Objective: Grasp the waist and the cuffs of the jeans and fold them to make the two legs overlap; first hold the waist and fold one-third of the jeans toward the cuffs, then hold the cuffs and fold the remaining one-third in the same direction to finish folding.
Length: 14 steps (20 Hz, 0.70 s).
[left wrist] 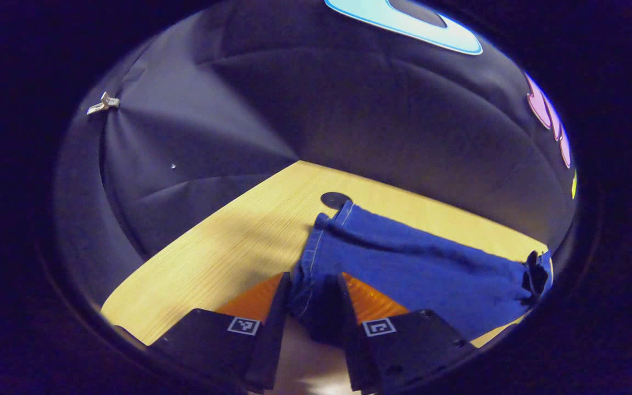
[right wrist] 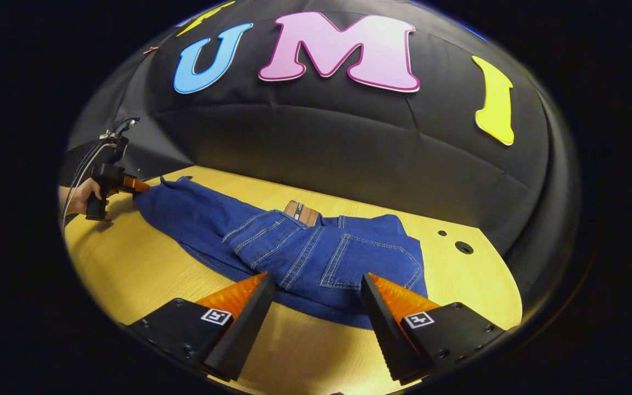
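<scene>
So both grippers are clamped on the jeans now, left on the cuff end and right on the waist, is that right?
Only partly. The left gripper is clamped on the cuff end of the jeans, but the right gripper is open, hovering short of the waist with its jaws apart, as the right gripper view shows.
</scene>
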Each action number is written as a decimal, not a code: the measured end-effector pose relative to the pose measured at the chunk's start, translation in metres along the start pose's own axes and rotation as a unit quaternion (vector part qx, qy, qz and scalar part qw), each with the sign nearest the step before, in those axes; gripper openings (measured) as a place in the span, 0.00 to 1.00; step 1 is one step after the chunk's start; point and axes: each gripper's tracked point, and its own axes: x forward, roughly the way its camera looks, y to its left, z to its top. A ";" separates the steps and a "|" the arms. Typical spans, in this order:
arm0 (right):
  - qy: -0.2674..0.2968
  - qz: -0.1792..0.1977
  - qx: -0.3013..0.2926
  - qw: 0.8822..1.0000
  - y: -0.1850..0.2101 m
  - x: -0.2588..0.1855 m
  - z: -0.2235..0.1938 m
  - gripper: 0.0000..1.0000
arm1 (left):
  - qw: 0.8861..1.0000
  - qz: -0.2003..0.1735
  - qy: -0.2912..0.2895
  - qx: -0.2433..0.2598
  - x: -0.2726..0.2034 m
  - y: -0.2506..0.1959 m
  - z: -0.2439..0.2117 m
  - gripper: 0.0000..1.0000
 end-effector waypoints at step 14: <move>0.031 0.008 0.009 0.999 0.016 0.003 -0.022 0.97 | 0.975 -0.172 0.051 -0.127 0.000 -0.071 -0.016 0.08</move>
